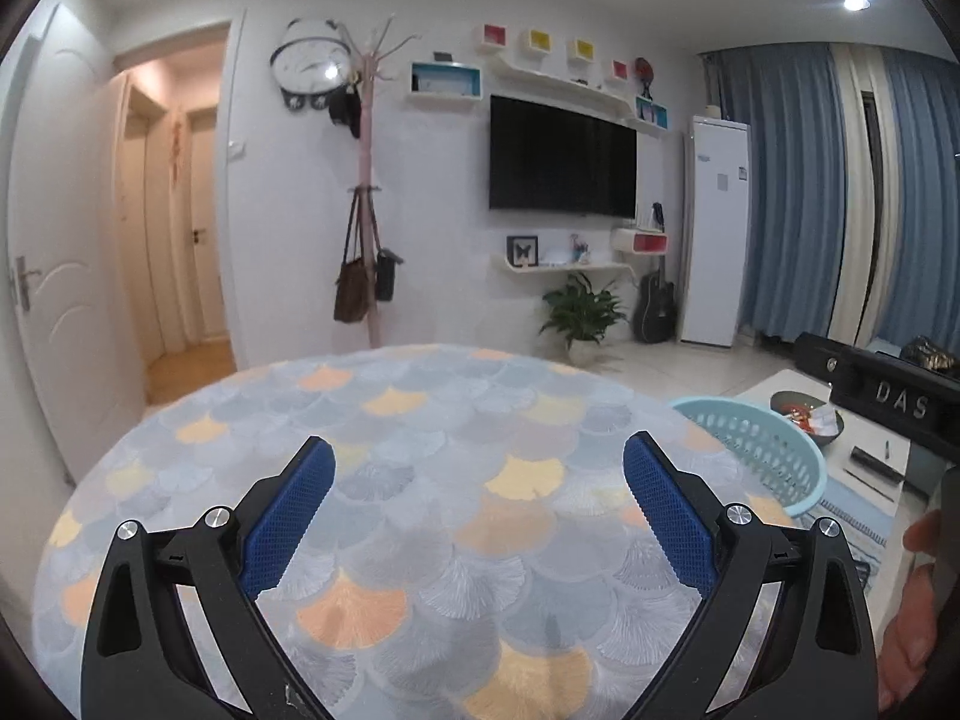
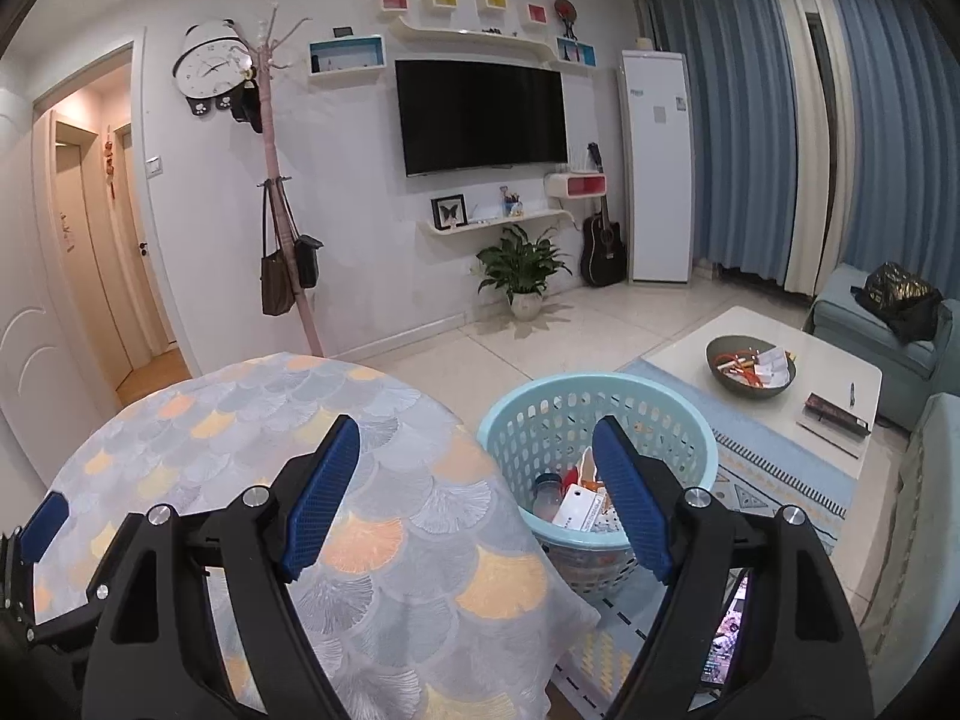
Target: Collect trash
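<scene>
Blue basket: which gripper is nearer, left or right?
Right. The right gripper hangs open at the blue basket, one finger overlapping its rim; the left gripper, also open, sits over the round table, basket off to its right.

White walls close in a tiled living room under recessed ceiling lights (image 1: 856,2). A black television (image 2: 483,115) hangs on the far wall beneath small coloured box shelves, with a panda-shaped clock (image 2: 207,68) and a pink coat stand (image 2: 282,192) carrying bags to its left. A potted plant (image 2: 523,270) and a guitar (image 2: 603,243) sit below. Blue curtains (image 2: 744,120) cover the window beside a tall white air conditioner (image 2: 657,168). A low white coffee table (image 2: 690,354) stands on a patterned rug.
</scene>
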Demonstrator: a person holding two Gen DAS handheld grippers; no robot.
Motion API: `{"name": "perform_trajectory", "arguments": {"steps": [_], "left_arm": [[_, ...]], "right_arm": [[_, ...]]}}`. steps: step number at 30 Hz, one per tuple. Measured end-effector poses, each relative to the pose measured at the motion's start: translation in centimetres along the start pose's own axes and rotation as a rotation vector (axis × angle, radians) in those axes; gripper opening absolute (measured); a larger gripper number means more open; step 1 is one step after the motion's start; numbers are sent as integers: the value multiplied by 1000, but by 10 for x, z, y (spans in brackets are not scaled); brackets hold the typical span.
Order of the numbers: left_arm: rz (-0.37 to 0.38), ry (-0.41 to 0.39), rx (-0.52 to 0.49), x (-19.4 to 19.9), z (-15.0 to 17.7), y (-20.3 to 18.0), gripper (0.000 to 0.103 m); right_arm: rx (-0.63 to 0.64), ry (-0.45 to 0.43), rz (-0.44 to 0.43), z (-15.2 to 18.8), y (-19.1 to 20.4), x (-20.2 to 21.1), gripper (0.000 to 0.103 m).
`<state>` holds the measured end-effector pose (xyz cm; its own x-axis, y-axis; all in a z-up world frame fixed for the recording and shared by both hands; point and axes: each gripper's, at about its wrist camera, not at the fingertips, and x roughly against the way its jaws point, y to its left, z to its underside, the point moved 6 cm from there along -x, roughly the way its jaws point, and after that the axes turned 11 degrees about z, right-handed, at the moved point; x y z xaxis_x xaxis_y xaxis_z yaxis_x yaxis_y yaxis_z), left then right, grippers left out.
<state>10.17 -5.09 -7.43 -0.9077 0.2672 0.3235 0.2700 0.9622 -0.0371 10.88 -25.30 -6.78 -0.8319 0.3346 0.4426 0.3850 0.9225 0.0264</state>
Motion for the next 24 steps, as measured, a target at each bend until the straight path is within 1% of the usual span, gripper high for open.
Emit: {"name": "perform_trajectory", "arguments": {"steps": [2, 8, 18, 22, 24], "left_arm": [[-20, -26, -19, 4, -2, -1, 94], [-9, 1, 12, -2, 0, 5, 94], [-10, 10, 1, -3, 4, 2, 95], [15, 15, 9, -3, 4, 3, 95], [14, 19, 14, -4, 5, 4, 95]], "right_arm": [[8, -12, 2, 1, 2, 4, 76], [30, -47, 17, 0, 3, 12, 79], [21, -29, 16, 2, 1, 7, 81], [14, -26, 8, 2, 1, 7, 81], [15, -27, 8, 3, 1, 7, 81]]}}
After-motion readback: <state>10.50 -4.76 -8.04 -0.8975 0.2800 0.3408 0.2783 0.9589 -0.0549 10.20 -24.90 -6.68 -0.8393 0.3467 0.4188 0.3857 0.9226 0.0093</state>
